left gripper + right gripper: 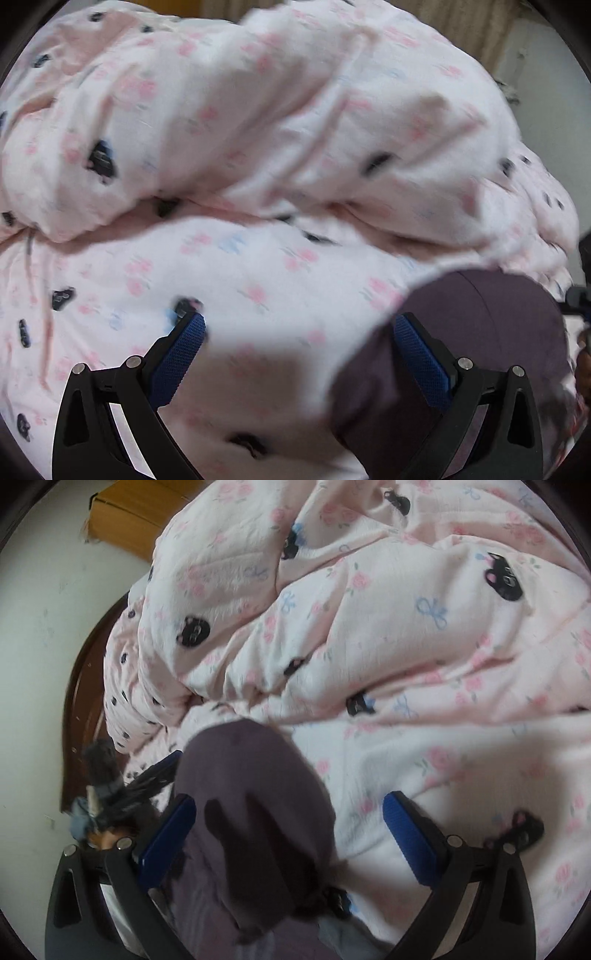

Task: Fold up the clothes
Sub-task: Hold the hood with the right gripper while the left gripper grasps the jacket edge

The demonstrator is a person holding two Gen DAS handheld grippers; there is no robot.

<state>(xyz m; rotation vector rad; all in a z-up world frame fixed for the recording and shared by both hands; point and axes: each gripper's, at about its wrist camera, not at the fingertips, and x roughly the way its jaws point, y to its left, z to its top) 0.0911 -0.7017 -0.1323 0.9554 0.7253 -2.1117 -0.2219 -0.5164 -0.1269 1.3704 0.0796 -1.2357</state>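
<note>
1. The left hand-held gripper [299, 325] has its two blue-padded fingers spread wide apart, released, with nothing pinched between them.
2. Between and beneath those fingers lies a pink quilt [258, 155] printed with roses, blue bows and black cat faces; it is bunched into thick, rumpled folds that fill most of the left wrist view.
3. A dark purple garment [480, 332] lies on the quilt at the lower right of that view, under and just beyond the left gripper's right-hand finger. Whether the pad touches the cloth cannot be told.
4. The right hand-held gripper [290, 805] is likewise released, its fingers wide apart.
5. In the right wrist view the purple garment [251, 797] lies in a rounded heap on the quilt [406, 627], in the left part of the gap between the fingers, up against the left-hand pad and reaching past the fingertips.
6. The right-hand pad of that gripper hangs over bare quilt, well apart from the garment.
7. The other hand-held gripper [155, 771] shows blurred at the garment's left edge.
8. The quilt covers a bed with a dark wooden frame [79, 701] along the left side.
9. Beyond the frame is pale floor [40, 627], with a cardboard box [136, 520] at the top left.
</note>
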